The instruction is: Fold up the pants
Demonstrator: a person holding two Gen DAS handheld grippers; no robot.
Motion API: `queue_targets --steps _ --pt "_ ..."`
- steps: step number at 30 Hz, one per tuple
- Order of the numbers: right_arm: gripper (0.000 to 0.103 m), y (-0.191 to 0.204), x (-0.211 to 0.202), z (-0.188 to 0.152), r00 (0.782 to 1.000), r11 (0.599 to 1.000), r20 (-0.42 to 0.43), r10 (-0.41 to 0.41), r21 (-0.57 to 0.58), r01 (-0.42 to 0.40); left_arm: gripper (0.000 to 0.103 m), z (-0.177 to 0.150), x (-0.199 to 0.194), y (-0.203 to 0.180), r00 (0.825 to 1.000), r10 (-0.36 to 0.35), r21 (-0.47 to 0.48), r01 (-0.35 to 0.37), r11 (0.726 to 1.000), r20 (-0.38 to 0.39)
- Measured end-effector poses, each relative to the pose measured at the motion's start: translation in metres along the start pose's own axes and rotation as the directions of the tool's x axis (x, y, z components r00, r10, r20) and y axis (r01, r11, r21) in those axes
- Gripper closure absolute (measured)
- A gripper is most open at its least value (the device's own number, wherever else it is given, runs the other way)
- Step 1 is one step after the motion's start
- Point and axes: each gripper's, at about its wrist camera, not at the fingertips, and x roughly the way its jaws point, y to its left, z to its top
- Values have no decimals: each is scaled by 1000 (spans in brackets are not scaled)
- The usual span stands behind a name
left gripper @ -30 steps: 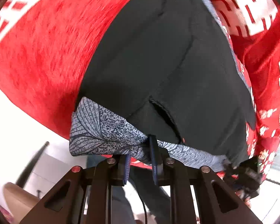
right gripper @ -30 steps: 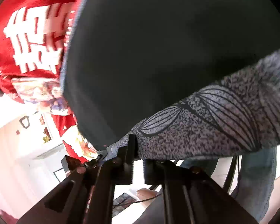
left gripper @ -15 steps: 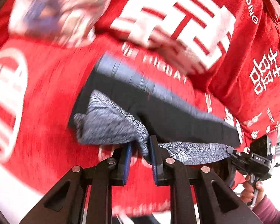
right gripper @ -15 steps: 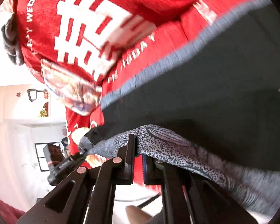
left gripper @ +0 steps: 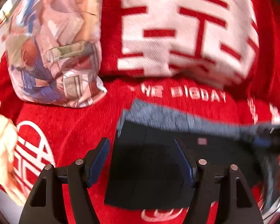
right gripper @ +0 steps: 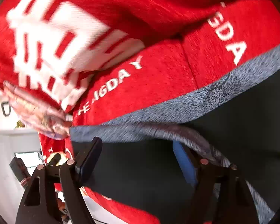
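The black pants (left gripper: 155, 168) lie folded on the red blanket (left gripper: 74, 123), with a grey patterned band (left gripper: 169, 117) along their far edge. My left gripper (left gripper: 141, 149) hovers over the near left part of the pants; its jaws are opening and nothing is between them. In the right wrist view the same black pants (right gripper: 242, 130) and grey band (right gripper: 205, 100) fill the right side. My right gripper (right gripper: 138, 151) is over them, its jaws opening, with nothing pinched; a grey fold (right gripper: 201, 141) drapes by the right finger.
A printed pillow (left gripper: 54, 52) lies at the back left on the bed. A red folded blanket with big white characters (left gripper: 186, 29) sits behind the pants. A pale cloth (left gripper: 3, 149) shows at the left edge. White furniture (right gripper: 13, 145) stands beyond the bed's side.
Both grippers carried the grey waistband over the black cloth, then let go of it. Both sets of jaws went from shut on the band to open, and the pants now lie folded.
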Motion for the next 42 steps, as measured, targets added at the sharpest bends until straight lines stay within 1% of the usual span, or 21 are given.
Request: queue_targets --steps 3,5,7,10,13,15,19,21,22,24,27,28,30,31,33,34,35,36,38,39,42 --pt "22 8 -37 -27 999 996 5 -53 -67 53 33 -18 -10 -22 998 -38 93 42 995 -44" --pt "22 0 -75 -58 991 987 37 -130 -94 133 32 -27 -12 -42 993 -89 134 100 986 -82" --pt "22 -20 -103 -78 978 977 59 -200 -63 204 32 -37 -14 -66 979 -157 161 176 971 -129" --pt "22 -76 -156 -121 941 945 86 -326 54 322 32 -53 -18 -114 954 -230 198 267 943 -192" --pt "22 -136 -198 -159 921 913 80 -380 189 360 32 -69 -20 -176 921 -293 219 350 911 -256" --pt "22 -185 -224 -188 915 885 64 -399 289 366 32 -79 -18 -214 909 -308 233 376 897 -279" --pt "22 -260 -252 -230 928 858 43 -369 400 323 32 -103 -1 -295 879 -324 206 409 889 -351" --pt "22 -290 -256 -245 934 858 18 -356 402 319 32 -124 11 -333 846 -353 143 438 887 -400" --pt "22 -304 -255 -253 938 864 -4 -348 388 322 32 -135 15 -350 837 -349 131 437 890 -421" --pt "22 -322 -255 -262 950 883 -27 -311 361 300 32 -152 23 -375 836 -329 125 420 899 -439" --pt "22 -349 -248 -272 981 917 -48 -190 348 195 32 -169 33 -400 830 -306 101 394 913 -467" --pt "22 -354 -244 -272 986 923 -51 -161 345 169 32 -172 34 -406 835 -298 89 378 922 -462" --pt "23 -366 -236 -271 994 933 -50 -95 345 106 21 -175 32 -408 845 -302 69 367 928 -441" --pt "26 -370 -235 -269 997 934 -39 -67 350 76 21 -175 32 -410 849 -302 55 360 931 -434" --pt "50 -375 -234 -266 1000 929 -13 -1 370 6 21 -174 32 -414 854 -289 29 334 942 -433" --pt "82 -373 -234 -263 999 923 -7 38 382 -33 21 -174 32 -415 851 -295 17 336 942 -434" --pt "99 -373 -238 -260 998 918 -9 68 392 -59 26 -172 32 -416 844 -308 4 345 939 -439" --pt "99 -371 -244 -257 997 916 -4 83 394 -75 43 -170 32 -418 840 -314 -4 348 937 -442" --pt "100 -361 -260 -245 993 922 19 120 369 -119 61 -164 31 -422 827 -335 -24 365 931 -452" --pt "100 -356 -269 -238 992 930 30 126 345 -129 65 -159 29 -423 824 -349 -41 370 928 -446" --pt "100 -342 -304 -201 987 953 77 143 260 -158 66 -137 17 -422 826 -392 -86 392 916 -406"
